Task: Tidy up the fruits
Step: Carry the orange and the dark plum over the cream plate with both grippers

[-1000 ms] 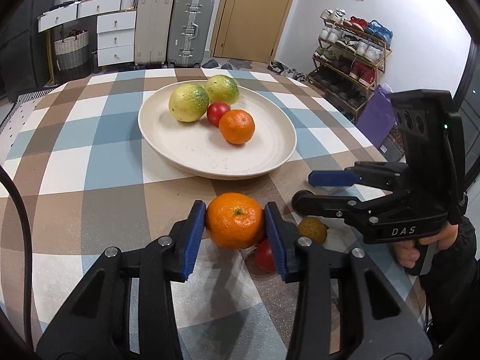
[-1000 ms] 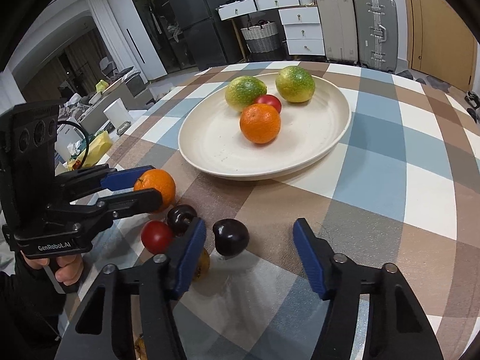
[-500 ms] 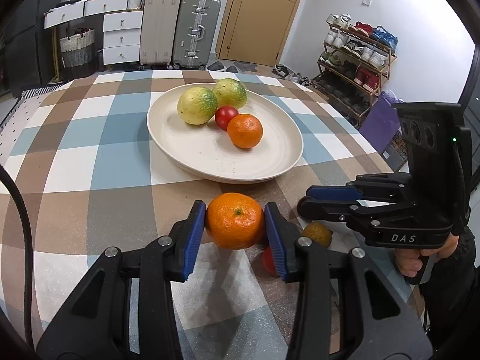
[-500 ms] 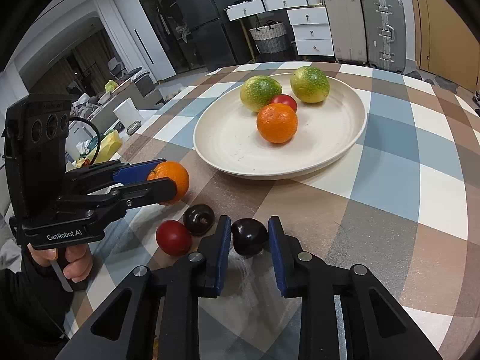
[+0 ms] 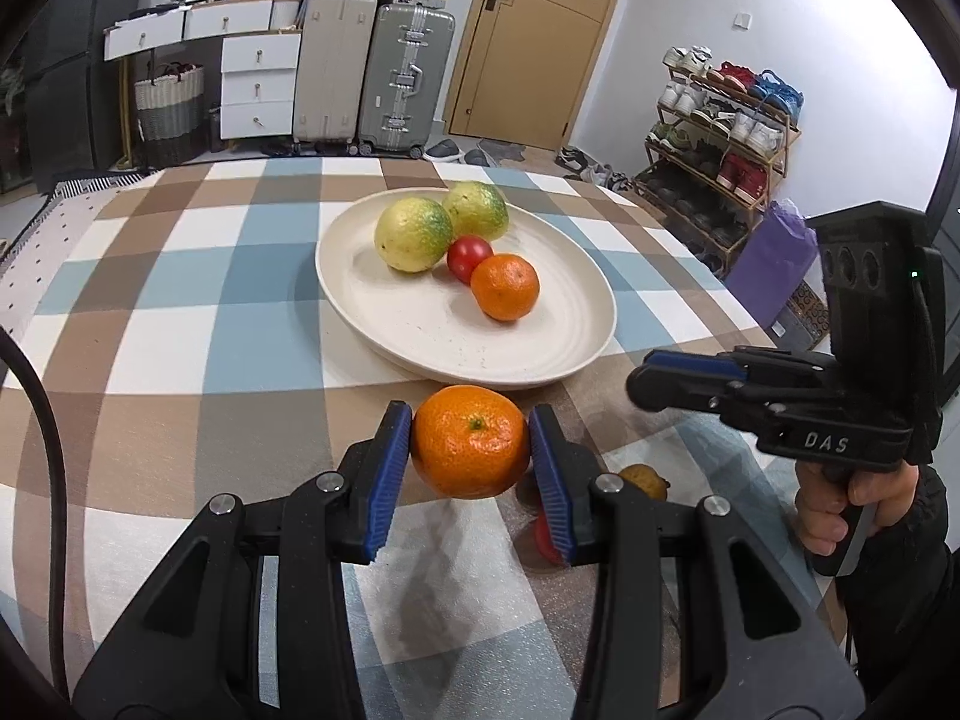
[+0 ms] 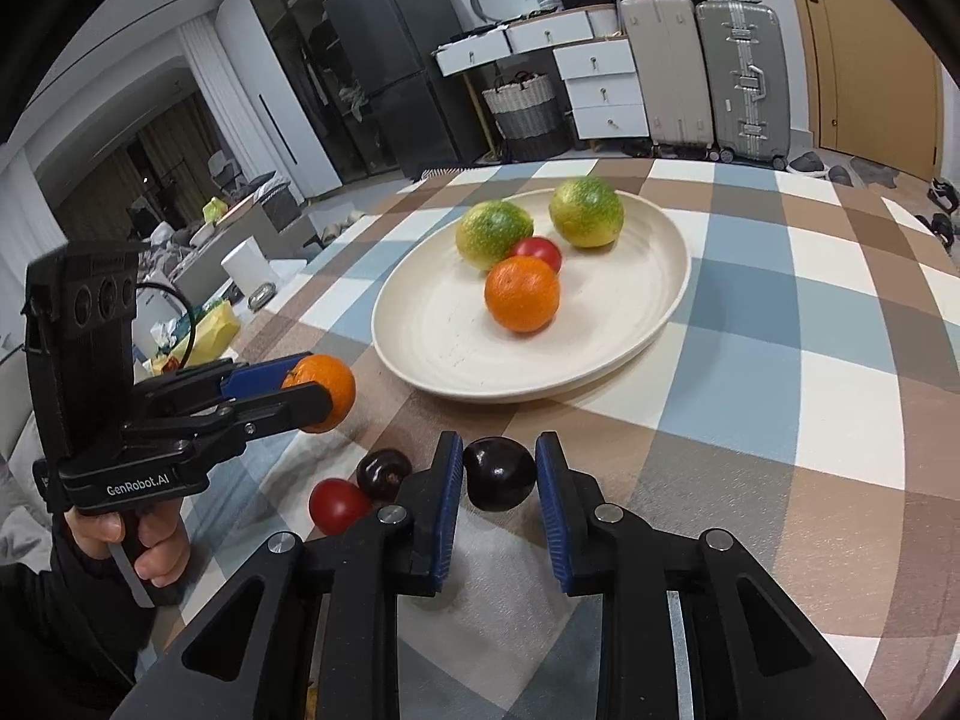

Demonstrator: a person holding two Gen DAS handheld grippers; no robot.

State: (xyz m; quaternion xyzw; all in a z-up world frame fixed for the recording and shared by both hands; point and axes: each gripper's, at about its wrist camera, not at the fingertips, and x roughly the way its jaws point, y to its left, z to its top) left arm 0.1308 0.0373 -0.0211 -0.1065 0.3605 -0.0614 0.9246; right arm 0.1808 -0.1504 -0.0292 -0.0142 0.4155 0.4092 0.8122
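Note:
My left gripper (image 5: 471, 450) is shut on an orange mandarin (image 5: 470, 441), held just above the checked tablecloth in front of the cream plate (image 5: 558, 354). My right gripper (image 6: 499, 474) is shut on a dark plum (image 6: 500, 474), lifted slightly off the cloth. The plate (image 6: 600, 360) carries two green-yellow citrus fruits (image 6: 493, 234), a red tomato (image 6: 538, 252) and another mandarin (image 6: 522, 294). In the right wrist view the left gripper (image 6: 312, 387) shows at the left with its mandarin (image 6: 324, 384). The right gripper (image 5: 654, 378) appears side-on in the left wrist view.
A second dark plum (image 6: 384, 474) and a red tomato (image 6: 337, 505) lie on the cloth left of my right gripper. A small yellow-brown fruit (image 5: 645, 480) lies by the left gripper's right finger. Suitcases, drawers and a shoe rack stand beyond the table.
My right gripper's jaws closed from wide apart onto the dark plum and raised it a little. The left gripper kept its hold on the mandarin and lifted it slightly.

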